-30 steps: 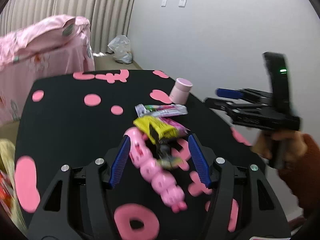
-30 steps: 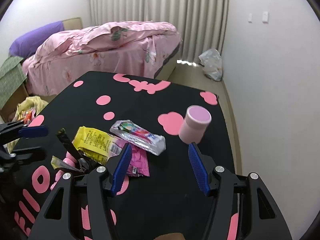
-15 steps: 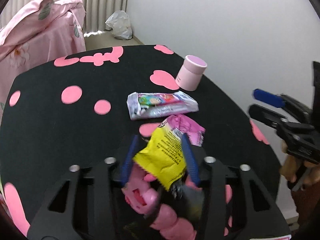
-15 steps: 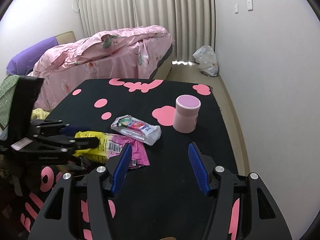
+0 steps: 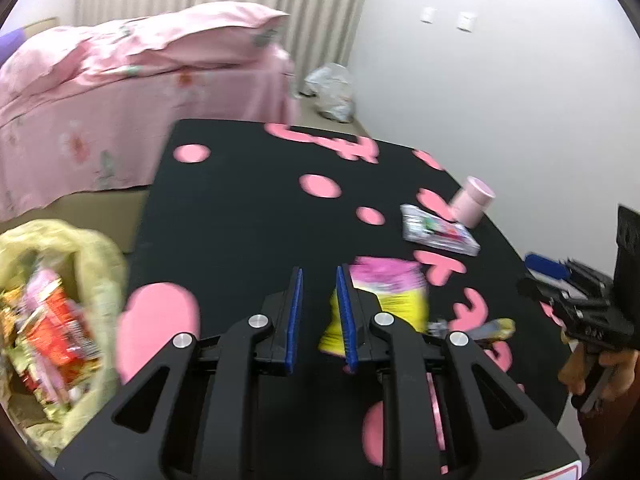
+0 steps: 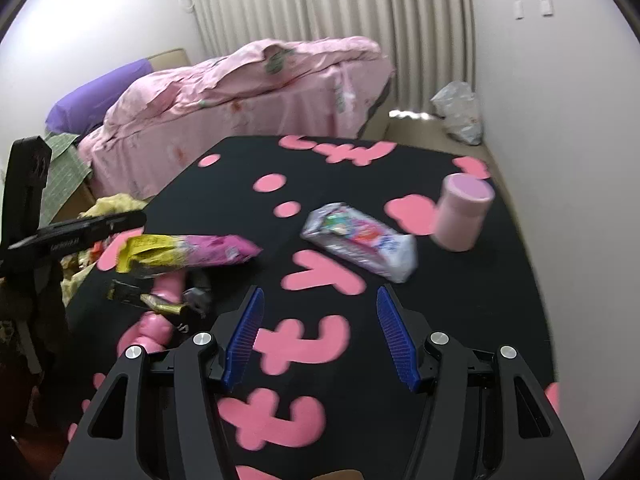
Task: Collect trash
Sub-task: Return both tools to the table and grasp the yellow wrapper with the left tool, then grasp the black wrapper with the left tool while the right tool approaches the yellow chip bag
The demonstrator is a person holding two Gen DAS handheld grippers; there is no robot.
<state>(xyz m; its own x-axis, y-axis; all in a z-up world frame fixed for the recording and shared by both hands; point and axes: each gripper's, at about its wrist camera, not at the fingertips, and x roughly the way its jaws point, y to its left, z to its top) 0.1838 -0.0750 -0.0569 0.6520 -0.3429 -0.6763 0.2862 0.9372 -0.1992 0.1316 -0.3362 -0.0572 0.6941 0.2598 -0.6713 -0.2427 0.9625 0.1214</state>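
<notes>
Left gripper (image 5: 318, 300): fingers narrowly apart with nothing visibly between them; whether they grip the yellow-and-pink wrapper (image 6: 188, 254) cannot be told, since it shows outside the right finger in the left wrist view, lifted off the counter (image 6: 440, 320). Right gripper (image 6: 318, 336): fingers wide apart, holding nothing. Silver wrapper (image 6: 360, 240) lies on the counter just beside the pink cup (image 6: 462, 212). Yellow trash bag (image 5: 60, 312) sits off the counter's edge, well apart from the cup.

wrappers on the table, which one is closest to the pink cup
The silver-white wrapper with colourful print, lying flat just beside the pink cup; the yellow-and-magenta wrapper is much farther off.
</notes>
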